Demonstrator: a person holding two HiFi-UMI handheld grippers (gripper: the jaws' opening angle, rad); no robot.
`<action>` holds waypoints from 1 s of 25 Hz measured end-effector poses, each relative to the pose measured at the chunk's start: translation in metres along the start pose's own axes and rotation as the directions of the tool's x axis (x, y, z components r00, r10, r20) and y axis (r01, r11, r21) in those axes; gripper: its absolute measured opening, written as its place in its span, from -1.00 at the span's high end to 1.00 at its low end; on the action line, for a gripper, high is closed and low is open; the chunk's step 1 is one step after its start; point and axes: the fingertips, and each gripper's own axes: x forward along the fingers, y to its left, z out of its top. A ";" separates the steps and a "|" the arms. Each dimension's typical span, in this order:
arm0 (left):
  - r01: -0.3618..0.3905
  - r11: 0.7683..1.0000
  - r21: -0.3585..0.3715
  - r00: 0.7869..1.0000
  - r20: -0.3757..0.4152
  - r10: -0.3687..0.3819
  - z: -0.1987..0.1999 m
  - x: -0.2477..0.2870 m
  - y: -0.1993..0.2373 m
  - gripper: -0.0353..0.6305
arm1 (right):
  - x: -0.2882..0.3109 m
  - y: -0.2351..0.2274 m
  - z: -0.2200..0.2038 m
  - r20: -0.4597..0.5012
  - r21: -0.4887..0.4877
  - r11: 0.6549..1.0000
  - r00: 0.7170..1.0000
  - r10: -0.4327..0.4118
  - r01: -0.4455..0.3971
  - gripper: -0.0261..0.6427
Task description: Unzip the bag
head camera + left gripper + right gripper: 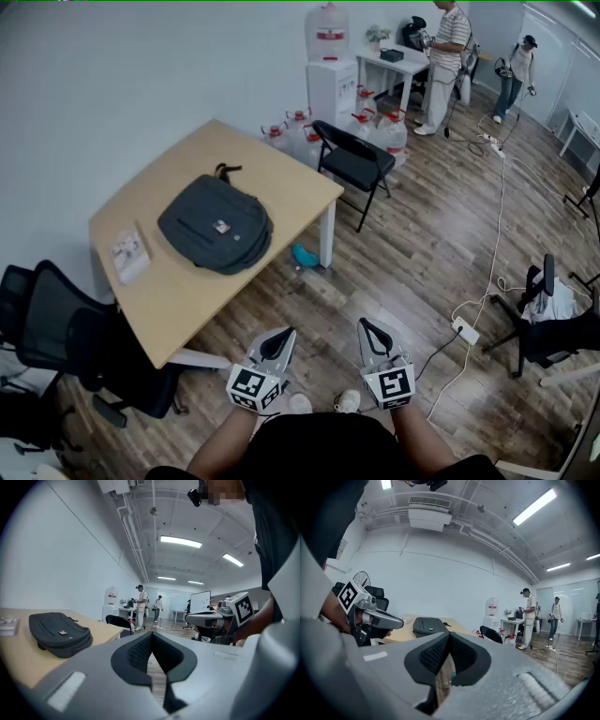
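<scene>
A dark grey backpack (216, 225) lies flat on the wooden table (272, 164), its handle toward the wall. It also shows at the left of the left gripper view as the backpack (58, 632) and small in the right gripper view as the backpack (429, 626). My left gripper (284, 335) and right gripper (367, 324) hang side by side over the floor near my body, well short of the table. Both are shut with nothing between their jaws. The left gripper (151, 637) and right gripper (449, 637) show their tips touching.
A black folding chair (354, 164) stands at the table's far corner, water jugs (382, 131) behind it. A black office chair (66, 337) sits at the table's near left end. A booklet (129, 255) lies on the table. A power strip and cable (466, 328) cross the floor. Two people stand at the back.
</scene>
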 end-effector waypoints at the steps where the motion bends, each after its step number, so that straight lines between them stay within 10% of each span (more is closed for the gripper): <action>1: 0.001 1.000 -0.002 1.000 0.004 -0.001 0.001 0.000 0.003 0.84 | 0.002 0.002 0.000 -0.002 -0.001 1.000 1.000 -0.002 0.002 0.92; 25: -0.014 1.000 -0.027 1.000 -0.028 0.014 -0.015 0.003 0.089 0.85 | 0.089 0.024 0.003 -0.011 0.039 0.999 1.000 0.004 -0.004 0.91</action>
